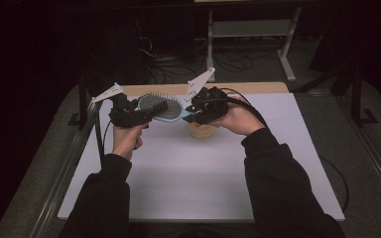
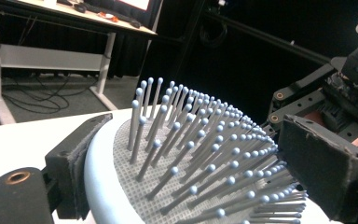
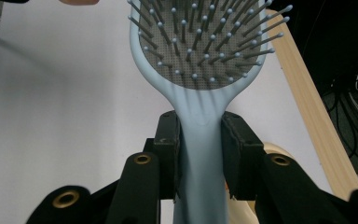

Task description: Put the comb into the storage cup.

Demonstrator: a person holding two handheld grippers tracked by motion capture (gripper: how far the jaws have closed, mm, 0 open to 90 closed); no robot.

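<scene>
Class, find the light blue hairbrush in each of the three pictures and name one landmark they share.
High view: the hairbrush is held above the table's far edge, between both grippers.
Left gripper view: its bristled head fills the centre, between the jaws.
Right gripper view: its handle is clamped between the jaws, head at top.
Shared landmark: the white table.

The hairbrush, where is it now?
In the high view the hairbrush is held above the table's far middle, between the left claw and right claw.

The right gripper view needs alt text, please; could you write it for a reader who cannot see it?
A pale blue hairbrush is clamped by its handle between the right gripper's two black jaws, bristles facing the camera. Below lies a white table with a wooden edge.
</scene>
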